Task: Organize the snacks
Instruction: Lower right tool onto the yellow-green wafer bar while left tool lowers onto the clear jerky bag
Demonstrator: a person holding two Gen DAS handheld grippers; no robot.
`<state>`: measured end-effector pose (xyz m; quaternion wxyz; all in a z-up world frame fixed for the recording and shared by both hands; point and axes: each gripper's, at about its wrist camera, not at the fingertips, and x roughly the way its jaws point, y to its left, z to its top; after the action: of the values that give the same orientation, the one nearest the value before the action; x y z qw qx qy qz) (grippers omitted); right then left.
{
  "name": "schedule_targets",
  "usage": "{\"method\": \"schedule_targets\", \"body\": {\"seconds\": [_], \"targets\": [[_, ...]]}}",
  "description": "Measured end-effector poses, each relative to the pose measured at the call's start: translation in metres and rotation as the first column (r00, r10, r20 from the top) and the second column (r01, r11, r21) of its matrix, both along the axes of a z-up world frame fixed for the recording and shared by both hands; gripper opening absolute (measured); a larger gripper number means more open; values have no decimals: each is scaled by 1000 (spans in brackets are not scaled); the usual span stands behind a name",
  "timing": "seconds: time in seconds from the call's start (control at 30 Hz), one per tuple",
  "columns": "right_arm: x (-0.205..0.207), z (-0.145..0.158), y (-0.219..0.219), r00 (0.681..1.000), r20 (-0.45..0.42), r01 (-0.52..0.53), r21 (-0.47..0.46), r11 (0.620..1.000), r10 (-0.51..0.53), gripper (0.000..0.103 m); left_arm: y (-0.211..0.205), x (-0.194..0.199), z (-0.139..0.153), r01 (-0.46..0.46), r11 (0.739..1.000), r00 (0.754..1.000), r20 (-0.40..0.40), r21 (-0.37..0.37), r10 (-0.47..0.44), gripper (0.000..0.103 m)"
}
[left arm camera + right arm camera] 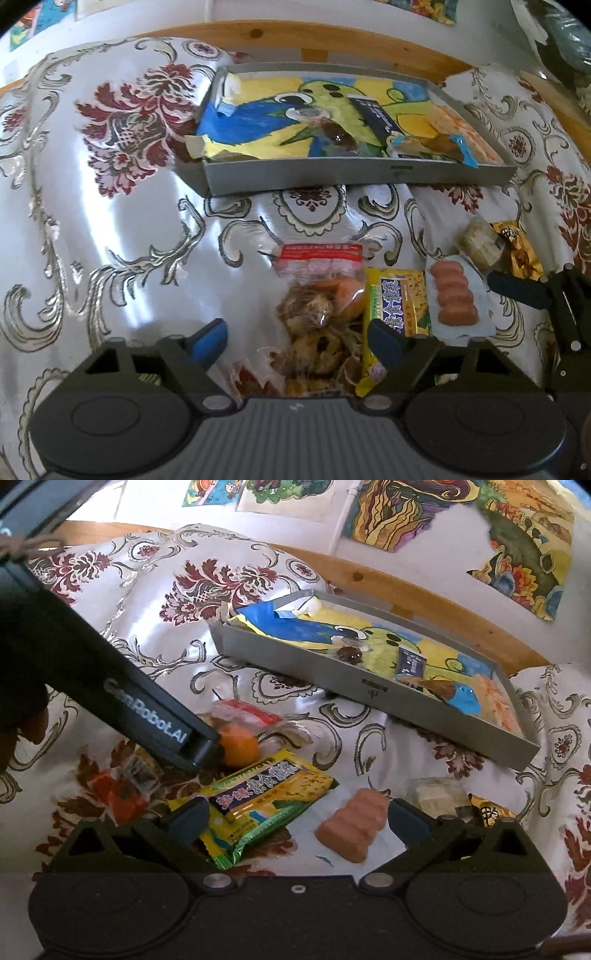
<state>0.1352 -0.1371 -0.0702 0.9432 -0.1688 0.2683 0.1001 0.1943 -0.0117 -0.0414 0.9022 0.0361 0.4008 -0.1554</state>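
you're barely started: the tray (354, 173) holds maybe three small snacks (hard to tell), while the yellow pack (258, 805), pink bar (351, 827) and clear bag (317, 314) sit on the cloth, with left gripper (299, 338) and right gripper (295, 818) both wide and empty.

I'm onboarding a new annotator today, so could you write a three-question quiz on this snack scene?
1. True or false: the grey tray already holds some snacks.
2. Which snack lies between the right tool's open fingers?
A. the pink sausage pack
B. the orange fruit
C. the dark blue packet
3. Fill in: the left tool hovers open over a clear bag of ____ snacks.

Key: 1 true; 2 A; 3 brown.
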Motion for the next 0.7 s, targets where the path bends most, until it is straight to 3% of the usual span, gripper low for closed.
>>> {"method": "schedule_targets", "body": {"seconds": [0.13, 0.23, 0.3, 0.47, 0.7], "targets": [[3, 1, 1, 1000, -7, -12, 15, 1000, 12, 102, 0, 8, -4, 13, 1000, 999, -38, -26, -14, 64], [6, 3, 0, 999, -22, -35, 61, 998, 36, 102, -7, 13, -6, 54, 999, 996, -75, 9, -53, 52], [9, 5, 1, 998, -34, -47, 79, 996, 50, 102, -9, 16, -5, 68, 998, 994, -89, 16, -67, 51], [17, 6, 5, 996, -74, -47, 93, 995, 54, 102, 10, 24, -2, 44, 997, 989, -136, -68, -53, 49], [34, 3, 13, 984, -173, -10, 164, 986, 38, 101, 23, 15, 6, 29, 994, 993, -114, -107, -41, 47]]}}
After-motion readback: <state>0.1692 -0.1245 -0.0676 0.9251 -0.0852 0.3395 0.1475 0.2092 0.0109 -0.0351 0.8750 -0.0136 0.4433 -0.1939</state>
